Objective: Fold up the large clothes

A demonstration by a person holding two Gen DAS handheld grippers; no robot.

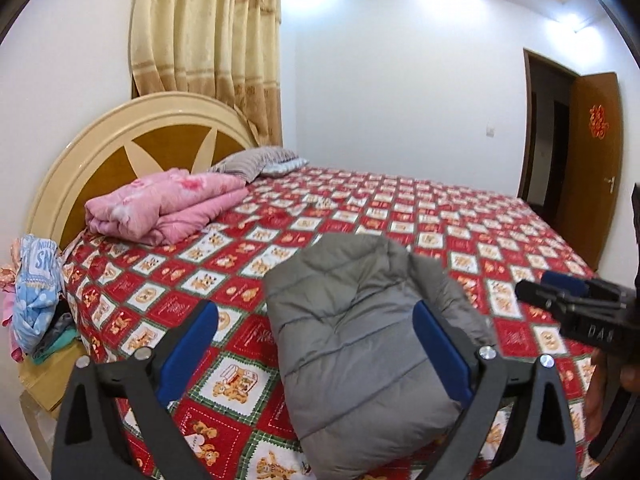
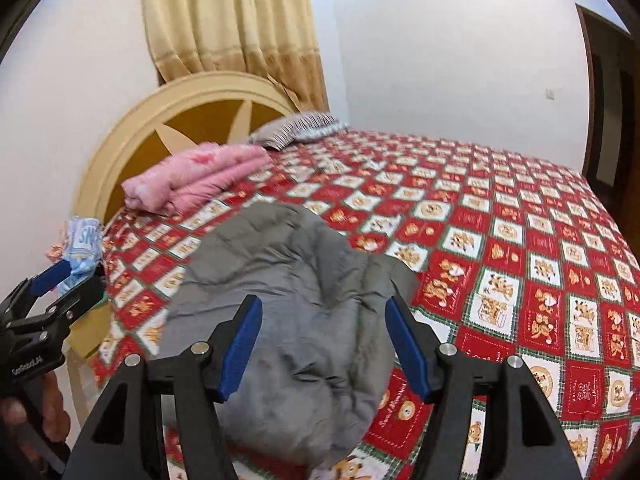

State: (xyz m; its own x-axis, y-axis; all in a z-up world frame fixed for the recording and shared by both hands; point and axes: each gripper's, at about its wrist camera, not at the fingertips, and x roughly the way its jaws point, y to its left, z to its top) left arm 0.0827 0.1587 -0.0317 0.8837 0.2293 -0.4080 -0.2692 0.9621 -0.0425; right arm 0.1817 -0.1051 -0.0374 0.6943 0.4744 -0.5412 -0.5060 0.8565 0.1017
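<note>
Folded grey puffer jacket lying as a compact, puffy bundle on the red teddy-bear bedspread, near the bed's front edge and well apart from the folded pink quilt by the cream-and-brown headboard. The left gripper has its blue-padded fingers spread wide and holds nothing; the right gripper likewise stands with fingers parted and empty. In both wrist views the jacket appears between and beyond the fingertips, lower than them, with no pad pressing the fabric. Each gripper shows at the edge of the other's view, one to either side of the jacket.

Judged step: the fold looks finished and the bundle released, both tools clear of it. The next move probably calls either for patting down the swollen top layer, which may spring open, or for taking the next garment from the heap of clothes beside the headboard.
</note>
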